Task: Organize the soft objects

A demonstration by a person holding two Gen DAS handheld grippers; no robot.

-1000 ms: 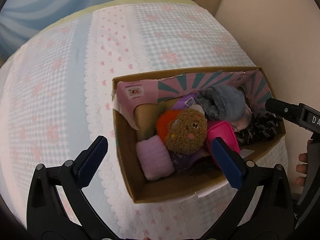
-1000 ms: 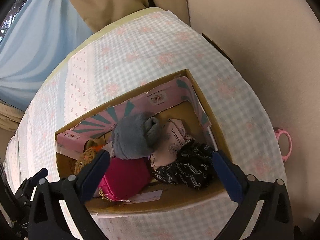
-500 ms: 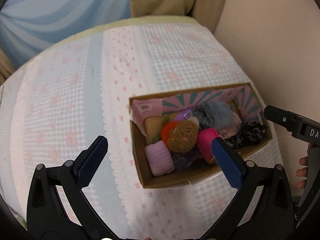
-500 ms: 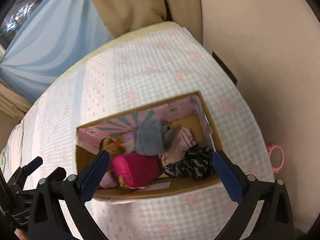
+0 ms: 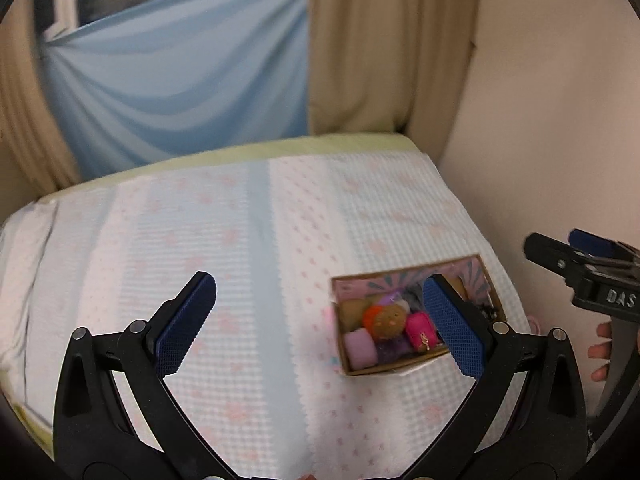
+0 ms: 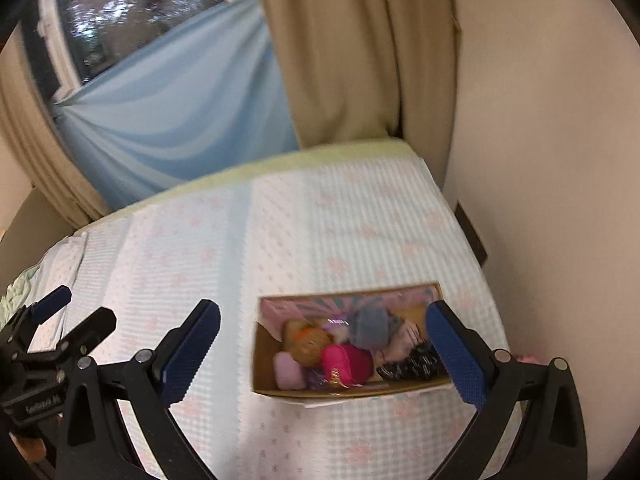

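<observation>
Both of your grippers are held high over the bed with their blue-padded fingers spread wide and nothing between them. Your left gripper [image 5: 320, 324] hangs over the middle of the checked bedspread [image 5: 248, 264]; its right finger overlaps your view of the cardboard box [image 5: 384, 368]. Your right gripper [image 6: 324, 356] frames that same box [image 6: 264, 360] between its fingers, and in the left wrist view it [image 5: 568, 248] juts in from the right side with your hand's fingers [image 5: 602, 344] curled on its handle.

The box sits on the bed near the right edge, close to the wall, toward the near corner. Packed inside are a brown round plush [image 5: 390, 320], a pink rolled piece [image 5: 360, 348], a magenta pouch [image 6: 348, 362], a grey fuzzy item [image 6: 372, 326] and a black patterned cloth [image 6: 416, 362]. A small pink thing [image 6: 524, 358] lies at the bed's right edge beside the box; it is too blurred to name. Beige curtains [image 6: 352, 60] and a pale blue drape [image 5: 180, 80] hang beyond the far edge.
</observation>
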